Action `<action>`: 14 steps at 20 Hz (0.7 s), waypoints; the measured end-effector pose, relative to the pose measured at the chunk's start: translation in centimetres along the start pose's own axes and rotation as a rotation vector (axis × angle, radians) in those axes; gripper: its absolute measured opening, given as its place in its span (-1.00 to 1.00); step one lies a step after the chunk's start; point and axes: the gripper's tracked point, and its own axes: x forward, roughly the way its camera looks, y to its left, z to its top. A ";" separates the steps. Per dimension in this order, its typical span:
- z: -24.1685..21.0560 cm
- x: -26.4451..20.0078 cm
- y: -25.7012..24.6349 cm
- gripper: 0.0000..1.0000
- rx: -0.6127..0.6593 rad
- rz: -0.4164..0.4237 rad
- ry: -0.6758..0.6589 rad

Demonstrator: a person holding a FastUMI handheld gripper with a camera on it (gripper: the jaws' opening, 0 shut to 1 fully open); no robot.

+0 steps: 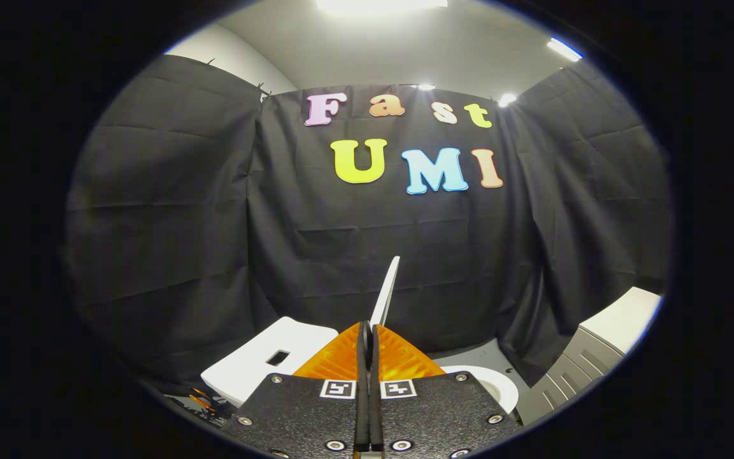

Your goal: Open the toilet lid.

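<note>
Lid (386,290) rising edge-on in lower centre of frame, pinched at its lower edge.
Gripper (367,331) fingers are clamping together on it; its long axis is pointing up and away, toilet bowl rim (494,382) lying lower right.

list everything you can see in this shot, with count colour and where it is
toilet lid: one, white, seen edge-on and raised steeply, its lower edge pinched between the fingers, rising beyond them
toilet seat: one, white, curved rim low to the right of the fingers
white block with a slot: one, white, just left of the fingers; cannot tell what it is
cabinet: one, grey with a white top, far right against the cloth
booth wall: black cloth, hung behind and to both sides
ceiling lights: several, bright white, above the cloth
small items: orange and dark, low on the left, too small to identify
gripper: one, fingers closed on the toilet lid's edge
</note>
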 end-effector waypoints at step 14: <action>0.5 1.3 7.3 -1.00 -0.009 0.078 -0.008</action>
